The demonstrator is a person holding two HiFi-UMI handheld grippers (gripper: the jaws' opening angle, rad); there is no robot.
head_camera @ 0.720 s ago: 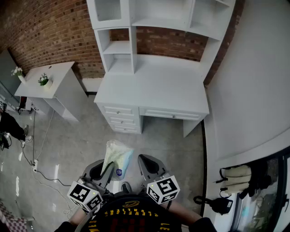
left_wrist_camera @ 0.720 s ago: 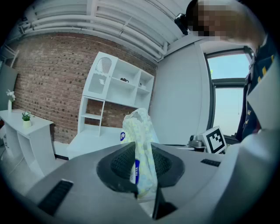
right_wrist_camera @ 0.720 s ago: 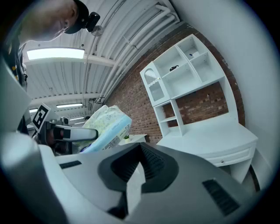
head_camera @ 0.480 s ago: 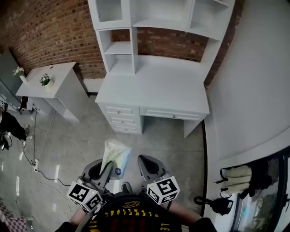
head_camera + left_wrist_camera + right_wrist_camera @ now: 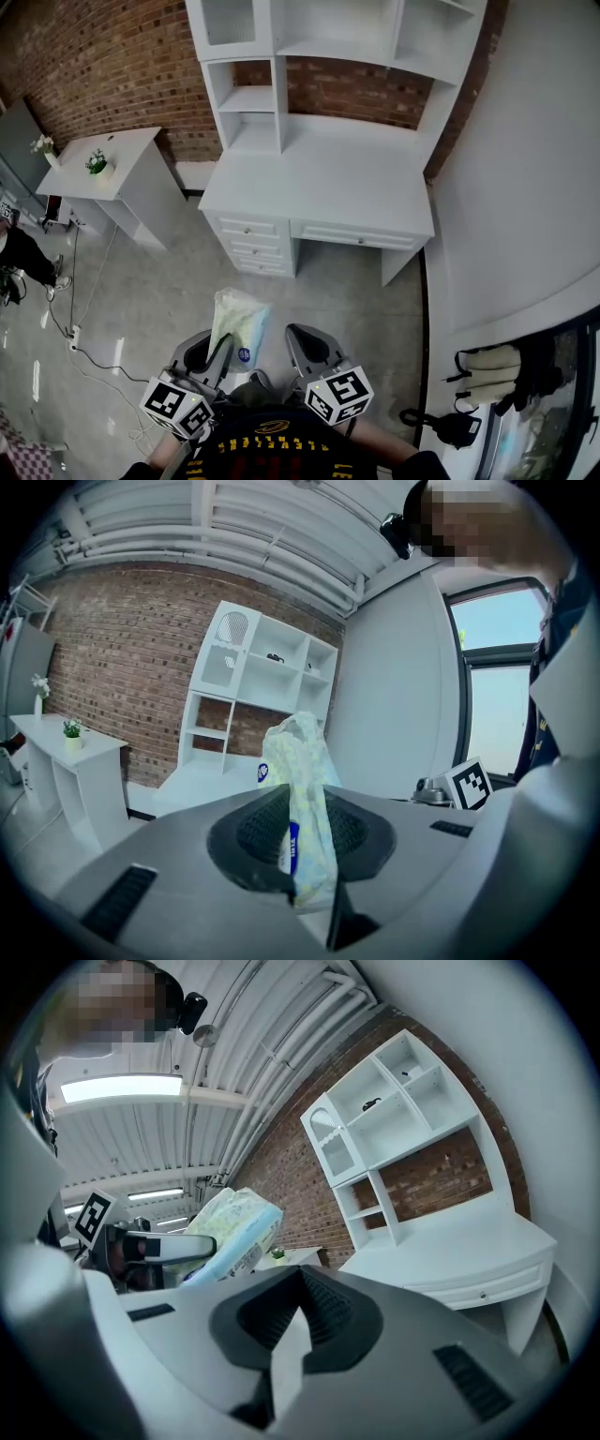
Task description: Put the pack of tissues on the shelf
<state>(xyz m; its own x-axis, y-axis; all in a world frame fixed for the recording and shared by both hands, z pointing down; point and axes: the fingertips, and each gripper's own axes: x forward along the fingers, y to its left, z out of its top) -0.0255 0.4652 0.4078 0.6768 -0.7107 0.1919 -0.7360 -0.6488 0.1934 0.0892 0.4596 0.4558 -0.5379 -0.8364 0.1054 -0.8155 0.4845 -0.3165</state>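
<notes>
A soft pack of tissues [image 5: 239, 323] in pale yellow-green wrap sticks up out of my left gripper [image 5: 217, 354], which is shut on its lower end. In the left gripper view the pack of tissues [image 5: 302, 799] stands squeezed between the dark pads. My right gripper [image 5: 302, 345] hangs beside it on the right, shut and with nothing in it [image 5: 300, 1321]. From the right gripper view the pack of tissues [image 5: 232, 1232] shows at the left. The white shelf unit [image 5: 246, 98] rises over a white desk [image 5: 319, 183] ahead of both grippers.
A small white side table [image 5: 98, 169] with two little plants stands at the left against the brick wall. A cable [image 5: 80, 328] runs over the grey floor at the left. A white wall [image 5: 525, 187] closes the right side. Drawers [image 5: 248, 248] front the desk.
The view has drifted slightly, and the desk and shelf sit a touch lower and to the right. The left gripper still holds the pack; the right has kept still.
</notes>
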